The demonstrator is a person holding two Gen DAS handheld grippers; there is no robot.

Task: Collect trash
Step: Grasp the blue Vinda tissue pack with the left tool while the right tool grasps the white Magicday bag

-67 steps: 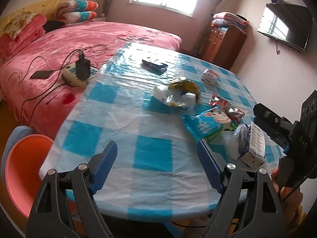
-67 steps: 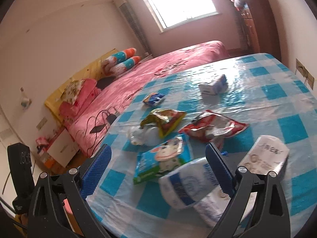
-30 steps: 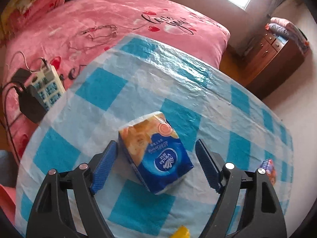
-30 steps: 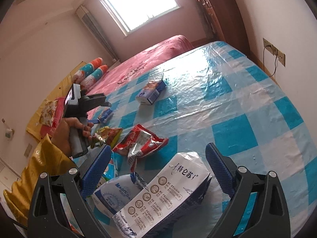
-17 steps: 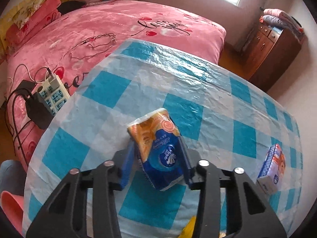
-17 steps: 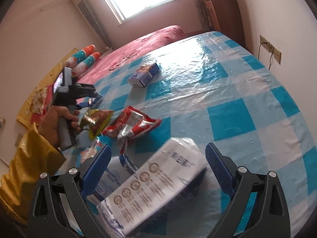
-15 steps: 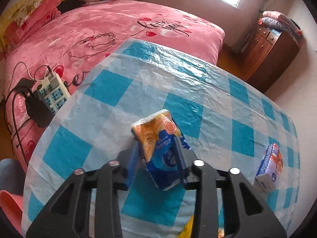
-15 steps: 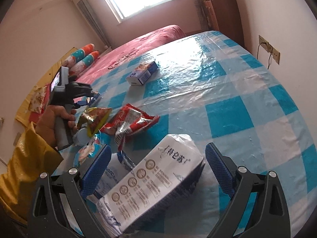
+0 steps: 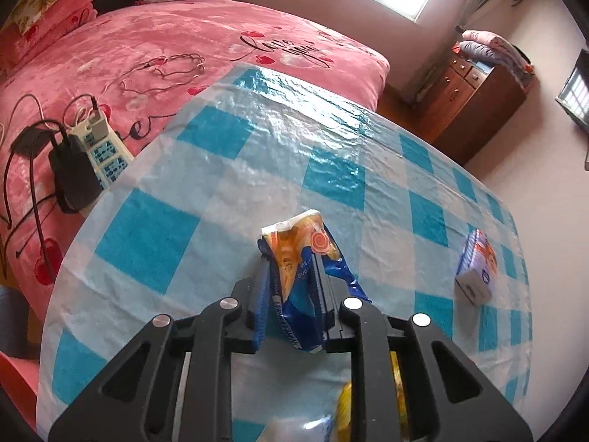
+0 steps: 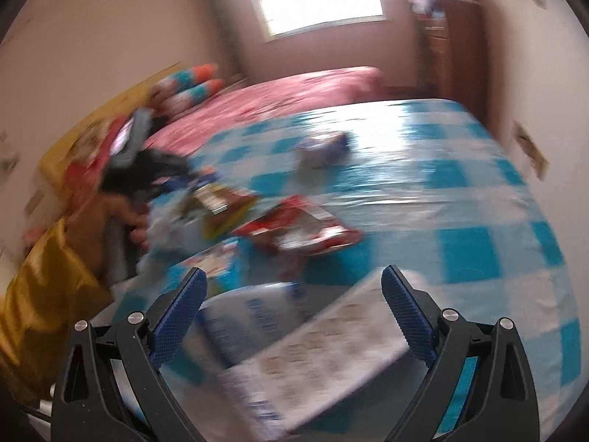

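Jaws of the left gripper (image 9: 291, 280) have just been closing and now pinch the tissue pack (image 9: 300, 276) above the tabletop (image 9: 228, 169) (one piece secured), while the right gripper (image 10: 294, 302) gapes wide over the carton (image 10: 320, 364), not gripping it.

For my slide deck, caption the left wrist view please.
Left tongs squeeze a blue-orange tissue pack above the checkered table.

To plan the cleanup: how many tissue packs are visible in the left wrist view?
2. One tissue pack is squeezed in the left claw; the other lies near the table's right edge. More may be hidden.
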